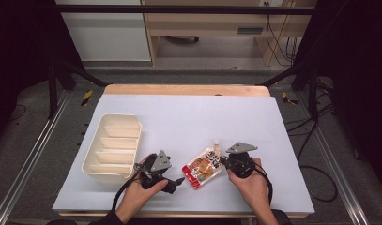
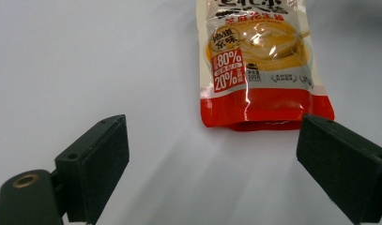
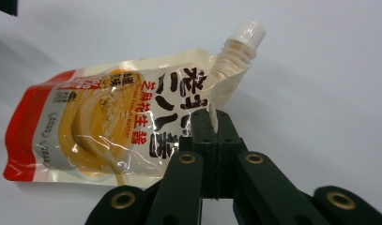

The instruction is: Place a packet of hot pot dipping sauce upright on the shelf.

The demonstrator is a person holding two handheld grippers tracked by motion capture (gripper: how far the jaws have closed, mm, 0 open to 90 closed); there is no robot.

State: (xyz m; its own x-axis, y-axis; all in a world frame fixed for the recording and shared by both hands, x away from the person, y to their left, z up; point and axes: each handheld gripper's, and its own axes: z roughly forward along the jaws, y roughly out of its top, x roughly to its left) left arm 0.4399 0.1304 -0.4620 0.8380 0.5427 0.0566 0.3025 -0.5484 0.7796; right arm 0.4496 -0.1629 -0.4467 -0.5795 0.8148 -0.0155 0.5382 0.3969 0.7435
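Near the frame's lower centre, the sauce pouch lies flat; the right gripper pinches its spout-side edge, and the left gripper waits released. Best lift slowly, supporting its red bottom.

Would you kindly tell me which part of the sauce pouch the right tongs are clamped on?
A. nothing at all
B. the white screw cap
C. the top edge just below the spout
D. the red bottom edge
C: the right tongs pinch the sauce pouch by its top edge beside the spout, clear of the white cap.
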